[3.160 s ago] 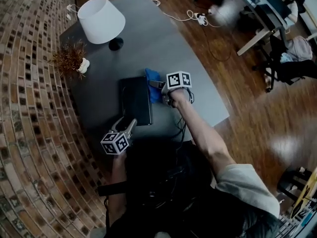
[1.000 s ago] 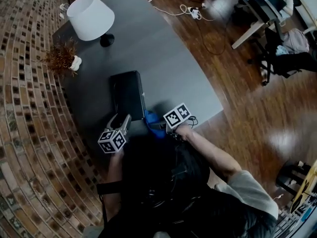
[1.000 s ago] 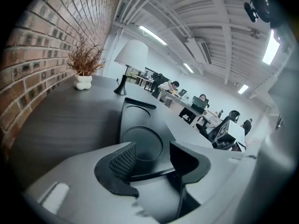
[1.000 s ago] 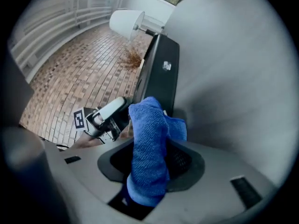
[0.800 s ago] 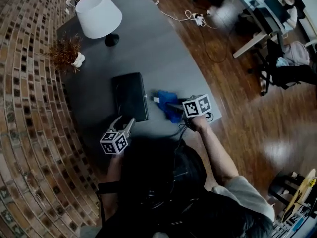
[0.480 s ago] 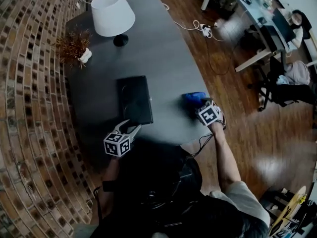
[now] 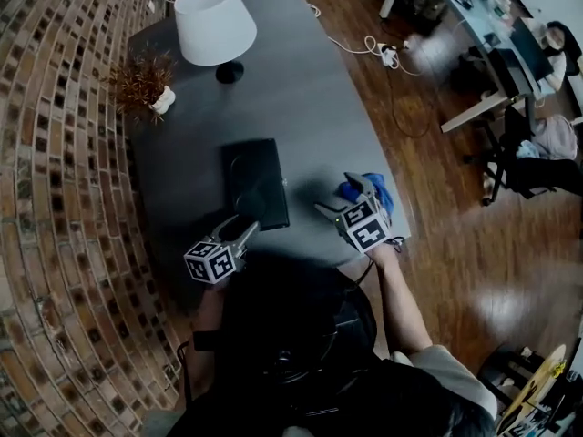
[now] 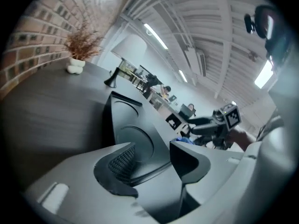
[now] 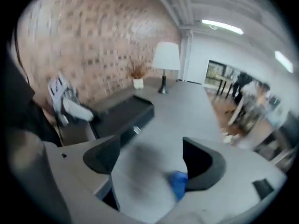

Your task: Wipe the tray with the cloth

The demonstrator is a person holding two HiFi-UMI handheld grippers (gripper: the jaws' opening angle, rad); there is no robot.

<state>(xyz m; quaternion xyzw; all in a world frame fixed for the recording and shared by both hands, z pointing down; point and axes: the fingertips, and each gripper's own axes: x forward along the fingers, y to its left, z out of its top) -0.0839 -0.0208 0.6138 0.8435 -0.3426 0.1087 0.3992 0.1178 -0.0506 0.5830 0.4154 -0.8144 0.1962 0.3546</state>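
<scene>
Cloth (image 7: 372, 188) is down, folks, and off the tray; the blue bundle that the right gripper (image 7: 342, 196) was dragging along beside the tray's right flank has been swept clear across to the right-hand edge of the grey table (image 7: 301, 89), and there it lies now, well apart from the tray; the right gripper's jaws have just been swinging open and stand spread wide, and its own view shows only a corner of blue low down by the right-hand jaw, touched by nothing, gripped by nothing; the gripper itself has lifted back toward the person, tips hanging just short of the cloth; over on the other side the black tray (image 7: 253, 180) sits where it was, lengthwise in the middle of the table, circular recess up and bare; the left gripper (image 7: 241, 228) has barely budged, parked at the tray's near end with its jaws part-closed and that end running in between them, which I read as a steadying pinch on the rim, though the pads' contact is hard to make out; white lamp (image 7: 216, 24) and dried plant (image 7: 144, 80) watch from the far end, untouched; my call: letting go of the cloth away from the tray says the wiping is over, or at least paused, with only the left gripper's hold left to undo.
</scene>
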